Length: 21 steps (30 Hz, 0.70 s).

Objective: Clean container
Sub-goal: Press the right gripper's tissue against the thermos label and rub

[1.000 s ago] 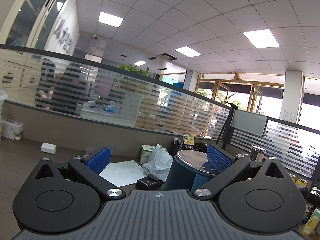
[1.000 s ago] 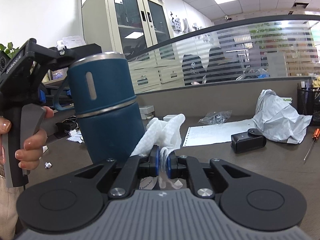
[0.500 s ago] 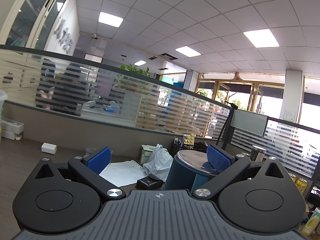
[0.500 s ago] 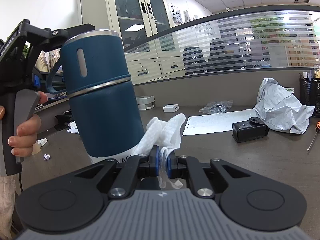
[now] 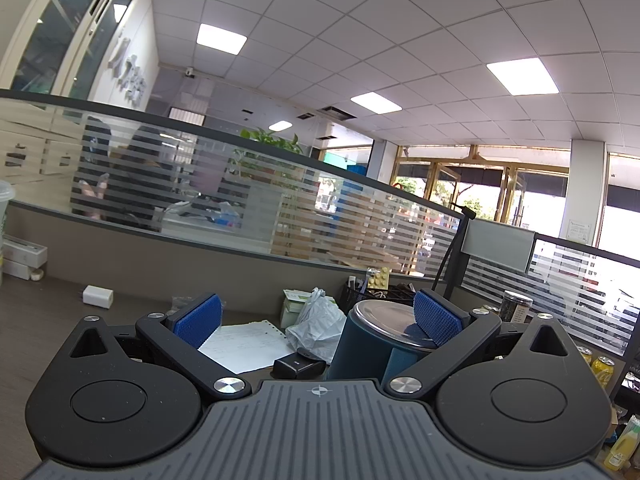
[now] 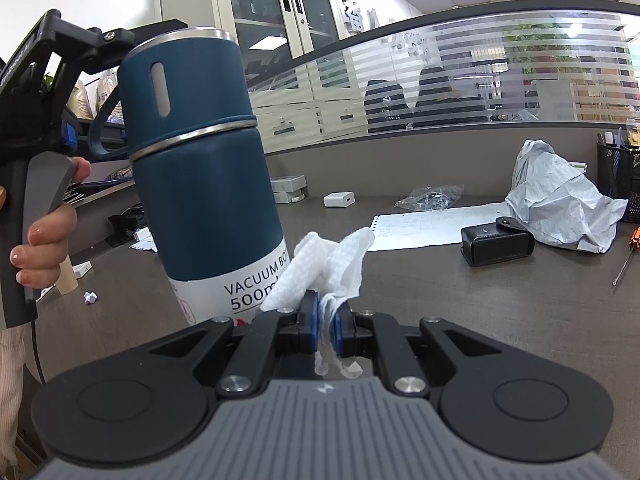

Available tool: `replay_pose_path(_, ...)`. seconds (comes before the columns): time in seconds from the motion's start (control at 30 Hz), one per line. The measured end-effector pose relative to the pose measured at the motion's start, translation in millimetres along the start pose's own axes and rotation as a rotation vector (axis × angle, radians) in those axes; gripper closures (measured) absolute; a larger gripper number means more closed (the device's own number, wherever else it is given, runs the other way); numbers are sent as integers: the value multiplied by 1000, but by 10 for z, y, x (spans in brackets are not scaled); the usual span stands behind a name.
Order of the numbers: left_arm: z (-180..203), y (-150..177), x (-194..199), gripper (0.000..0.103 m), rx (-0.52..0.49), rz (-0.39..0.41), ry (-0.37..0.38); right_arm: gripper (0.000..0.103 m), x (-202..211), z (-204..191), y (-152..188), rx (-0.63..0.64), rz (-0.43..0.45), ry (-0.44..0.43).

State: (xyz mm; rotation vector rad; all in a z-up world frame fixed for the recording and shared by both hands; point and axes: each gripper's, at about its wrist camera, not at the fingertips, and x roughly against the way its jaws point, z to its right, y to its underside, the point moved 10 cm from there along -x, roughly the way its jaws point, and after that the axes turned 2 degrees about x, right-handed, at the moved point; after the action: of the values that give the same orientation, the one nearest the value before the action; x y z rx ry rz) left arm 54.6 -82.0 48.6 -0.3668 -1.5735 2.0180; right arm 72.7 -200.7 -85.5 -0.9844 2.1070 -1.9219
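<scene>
An open-plan office. A grey desk (image 6: 500,300) runs along a low partition topped with striped frosted glass (image 5: 248,204), behind which people sit at work. Tall filing cabinets (image 6: 280,52) with glass doors stand at the far left. A tiled ceiling (image 5: 400,32) carries flat light panels. Printed paper (image 6: 424,226) and a mesh pen holder (image 6: 618,178) rest on the desk.
</scene>
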Motion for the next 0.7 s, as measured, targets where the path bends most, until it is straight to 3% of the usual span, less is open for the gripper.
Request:
replay_pose_path(0.27,-1,-16,0,0,0,0,0,91,89,-52,-25,48,18,22)
replay_pose_path(0.7,23,-24,1,0,-2,-1,-5,91,-55,6,146,43,-48,24)
